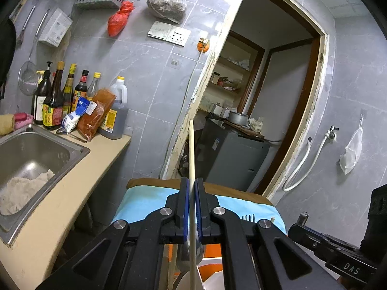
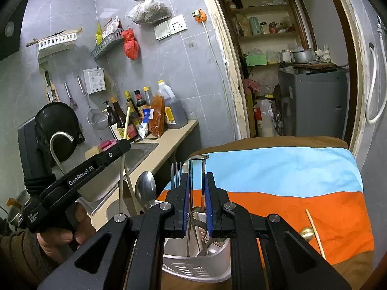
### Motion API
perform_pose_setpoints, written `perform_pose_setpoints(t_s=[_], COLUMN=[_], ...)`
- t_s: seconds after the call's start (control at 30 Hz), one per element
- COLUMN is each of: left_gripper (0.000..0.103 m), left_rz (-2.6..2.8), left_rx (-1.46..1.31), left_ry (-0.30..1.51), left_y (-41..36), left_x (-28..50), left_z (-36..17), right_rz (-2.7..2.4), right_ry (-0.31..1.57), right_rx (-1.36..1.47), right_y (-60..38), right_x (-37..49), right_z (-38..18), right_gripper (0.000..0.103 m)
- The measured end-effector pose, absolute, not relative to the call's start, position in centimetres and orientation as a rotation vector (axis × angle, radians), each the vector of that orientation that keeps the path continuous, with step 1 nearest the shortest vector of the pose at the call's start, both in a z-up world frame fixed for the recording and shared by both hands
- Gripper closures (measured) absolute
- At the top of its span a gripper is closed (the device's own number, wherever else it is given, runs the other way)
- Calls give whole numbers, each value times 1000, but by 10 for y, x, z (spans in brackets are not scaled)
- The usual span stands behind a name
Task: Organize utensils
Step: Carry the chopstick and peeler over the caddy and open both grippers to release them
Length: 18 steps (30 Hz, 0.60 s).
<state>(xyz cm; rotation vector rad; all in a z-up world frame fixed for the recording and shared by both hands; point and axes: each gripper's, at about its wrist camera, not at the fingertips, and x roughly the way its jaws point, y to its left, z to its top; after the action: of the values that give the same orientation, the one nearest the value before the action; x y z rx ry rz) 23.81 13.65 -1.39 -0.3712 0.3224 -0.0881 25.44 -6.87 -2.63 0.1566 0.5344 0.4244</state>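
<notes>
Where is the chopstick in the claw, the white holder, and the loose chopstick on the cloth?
held chopstick (image 1: 192,149), left wrist view, bare shaft above the claw.
white holder (image 2: 193,265), right wrist view, front wall.
loose chopstick (image 2: 314,232), right wrist view, mid-shaft.

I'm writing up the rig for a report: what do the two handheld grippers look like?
Both are matte black with silver pivot bolts and blue fingers. The left gripper has white "GenRobot.AI" lettering and a pistol handle; the right gripper shows "DAS". A brown sleeve covers the left wrist.
</notes>
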Motion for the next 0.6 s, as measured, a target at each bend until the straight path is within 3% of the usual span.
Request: perform_pose_setpoints(t_s=[0.6], left_gripper=[98], left_rz=[-93], left_rx=[-384], left_ry=[333], left_y=[142], left_x=[225], left_z=[-20], right_rz=[429], right_ry=[548], right_rx=[157], right_y=[-66], right_x=[253], right_z=[-32], right_gripper=[92])
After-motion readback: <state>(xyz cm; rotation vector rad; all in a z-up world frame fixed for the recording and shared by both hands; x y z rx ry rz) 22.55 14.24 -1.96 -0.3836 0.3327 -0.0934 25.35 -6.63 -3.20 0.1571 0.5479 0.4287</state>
